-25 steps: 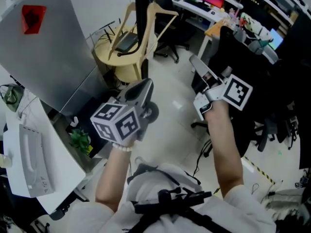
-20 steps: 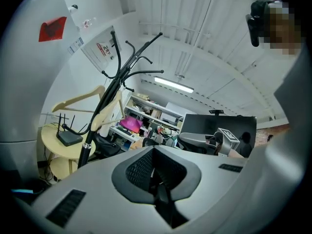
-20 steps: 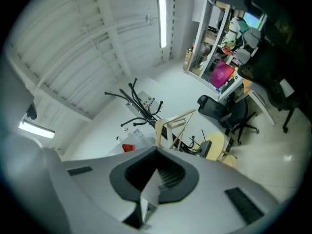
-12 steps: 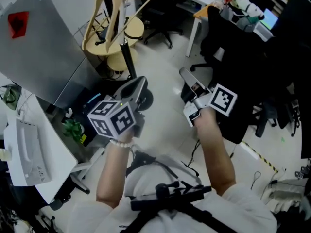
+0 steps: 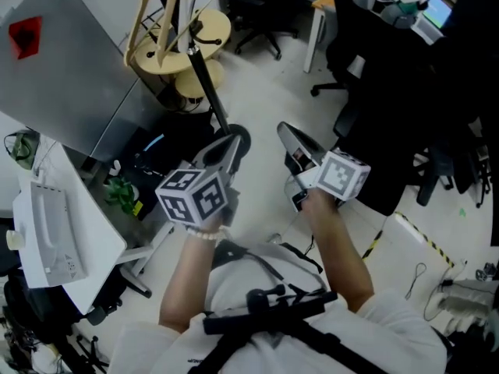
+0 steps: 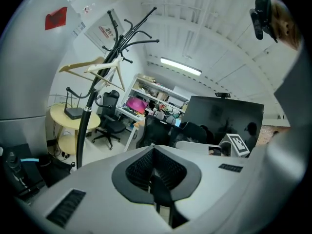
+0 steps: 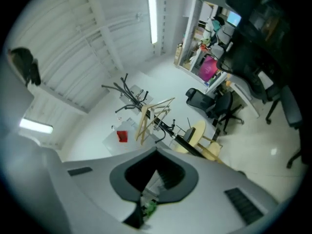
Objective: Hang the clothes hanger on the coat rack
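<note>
The clothes hanger [image 5: 139, 29], a pale wooden one, is seen hung high on the coat rack [image 5: 207, 84], its triangle slanted against the black pole. Its hook is presumably caught over one of the upper arms, though which arm cannot be made out from any view. The weight is carried by the rack alone, and nothing else is touching the hanger.

The left hand-held gripper [image 5: 234, 140] is held low and close in front of the body, well apart from the rack. Its pads are pressed together with nothing between them. The right hand-held gripper [image 5: 292, 139] is held just beside it, likewise closed on nothing, with only the floor seen past its tips.

Both tools are pointed roughly toward the rack, so the hanger [image 6: 92, 67] is kept in sight in the left gripper view and again [image 7: 146, 113] in the right gripper view. This suits a check that it sits steady.

The task is judged done: the hanger is placed and both tools are free. A slip from the arm is the only risk left.
</note>
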